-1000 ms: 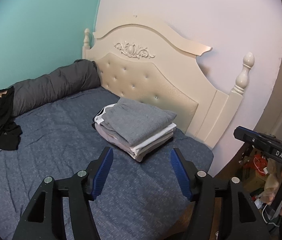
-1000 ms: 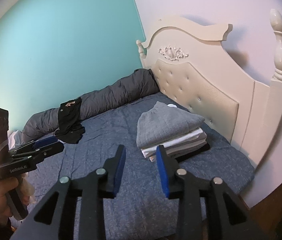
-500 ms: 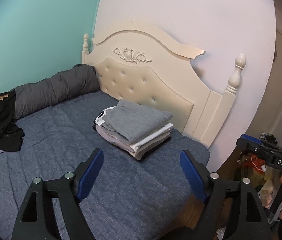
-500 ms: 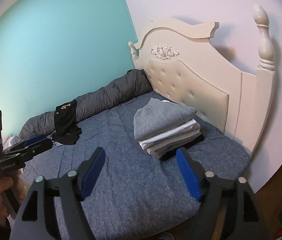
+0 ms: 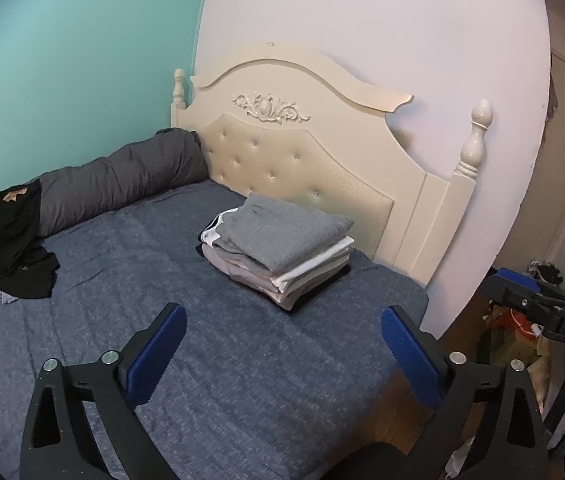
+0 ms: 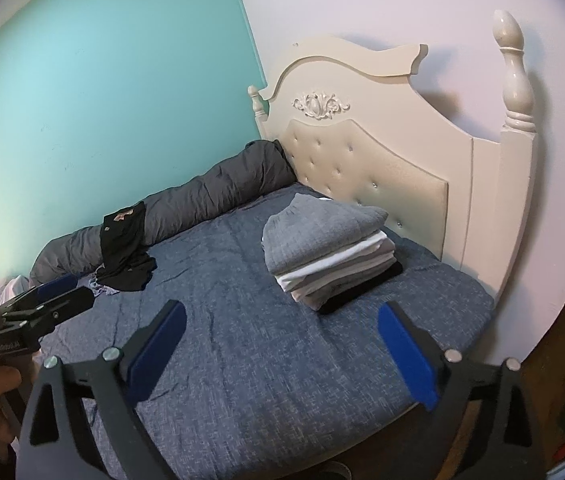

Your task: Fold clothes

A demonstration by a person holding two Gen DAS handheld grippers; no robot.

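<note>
Lying on the left: one black garment [image 5: 16, 248], loose, draped over one long grey roll [image 5: 114, 176] on the bed [image 5: 242, 380].
Folded pile [image 5: 282, 252]: one stack near the headboard [image 5: 322, 152], grey piece on top.
Left gripper [image 5: 282, 356]: jaws just opened wide, nothing between them.
Right gripper [image 6: 282, 354]: jaws just opened wide, nothing between them, held above the bed.

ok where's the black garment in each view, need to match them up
left wrist view: black garment at the far left, draped off the grey bolster onto the bed.
right wrist view: black garment left of centre, same drape.
shared landmark: the folded stack near the cream headboard.
</note>
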